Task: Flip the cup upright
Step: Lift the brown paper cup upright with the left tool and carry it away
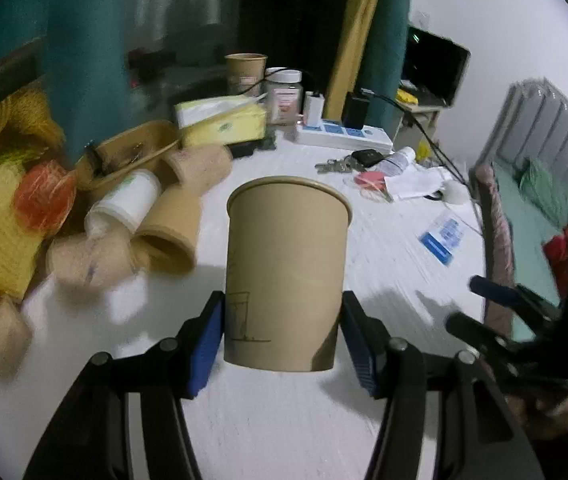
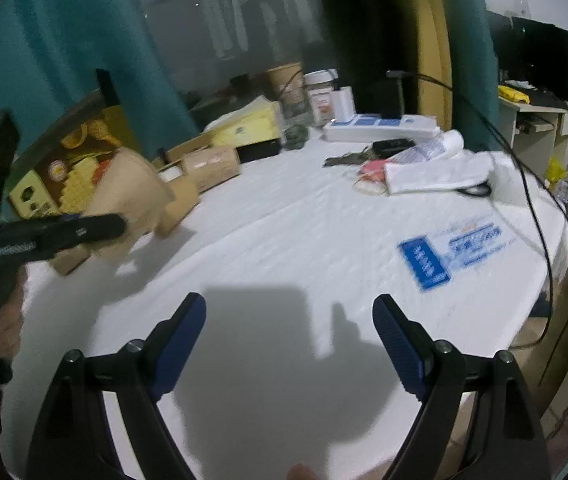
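- The left gripper (image 1: 282, 340) is clamped on a brown paper cup (image 1: 286, 276); its blue fingers (image 1: 206, 348) press the lower wall on both sides.
- The cup stands mouth up between the fingers, rim at 12 o'clock, base at 6, clear of the white desk (image 1: 384, 272) below it.
- A thin line drawing marks the cup wall near the finger at 9 o'clock.
- At 9 to 10 o'clock of the held cup a pile of cups (image 1: 140, 216) lies on its side on the desk, brown ones and a white one, blurred.
- Behind the pile, at 11 o'clock, is a yellow box (image 1: 224, 122); at 12 o'clock an upright brown cup at the back (image 1: 246, 70) and a jar (image 1: 284, 96).
- A power strip (image 1: 344, 136) lies at 1 o'clock, keys (image 1: 334, 166) just in front of it.
- The right gripper (image 2: 290, 344) hangs over a bare stretch of desk, its fingers (image 2: 398, 344) spread wide with nothing between them; only shadow lies under them.
- In the right wrist view the left gripper shows at 9 o'clock, a hand (image 2: 4, 320) around its handle, the cup behind it blurred.
- A blue-printed leaflet (image 2: 456, 252) lies flat at 2 o'clock of the right gripper.
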Motion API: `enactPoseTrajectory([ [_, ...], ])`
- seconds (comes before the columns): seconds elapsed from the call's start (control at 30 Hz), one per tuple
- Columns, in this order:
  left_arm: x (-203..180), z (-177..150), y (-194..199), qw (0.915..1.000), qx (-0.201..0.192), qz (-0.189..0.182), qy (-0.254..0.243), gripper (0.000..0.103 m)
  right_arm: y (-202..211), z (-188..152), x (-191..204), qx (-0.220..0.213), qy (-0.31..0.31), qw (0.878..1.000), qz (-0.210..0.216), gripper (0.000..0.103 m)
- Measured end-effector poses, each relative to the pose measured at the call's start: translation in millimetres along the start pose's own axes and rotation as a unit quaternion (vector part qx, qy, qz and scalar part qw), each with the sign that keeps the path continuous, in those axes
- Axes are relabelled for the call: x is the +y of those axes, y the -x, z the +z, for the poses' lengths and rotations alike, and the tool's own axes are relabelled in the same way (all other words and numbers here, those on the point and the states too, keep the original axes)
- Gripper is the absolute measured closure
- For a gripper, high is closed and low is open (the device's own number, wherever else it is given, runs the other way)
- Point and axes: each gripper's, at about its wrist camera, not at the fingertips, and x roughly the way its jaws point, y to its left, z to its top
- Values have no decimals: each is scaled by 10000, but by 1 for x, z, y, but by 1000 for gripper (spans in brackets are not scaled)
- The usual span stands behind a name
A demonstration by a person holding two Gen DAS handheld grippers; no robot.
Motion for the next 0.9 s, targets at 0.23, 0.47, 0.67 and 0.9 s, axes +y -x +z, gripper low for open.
enactPoseTrajectory([
  [0.23, 28, -107, 79, 9912, 47, -85, 1318, 46, 37, -52, 42, 93, 98, 9989, 439, 19],
  [0.47, 43, -189, 113, 9737, -27, 250, 2266, 46, 51, -96, 71, 433, 190, 9963, 712, 19],
  [0.67, 43, -209, 104, 9629, 12, 190, 2693, 46, 61, -106, 75, 501, 315, 9962, 637, 19],
  [0.9, 35, -211, 83, 9592, 209, 89, 2818, 46, 70, -107, 61, 463, 192, 9975, 492, 19],
])
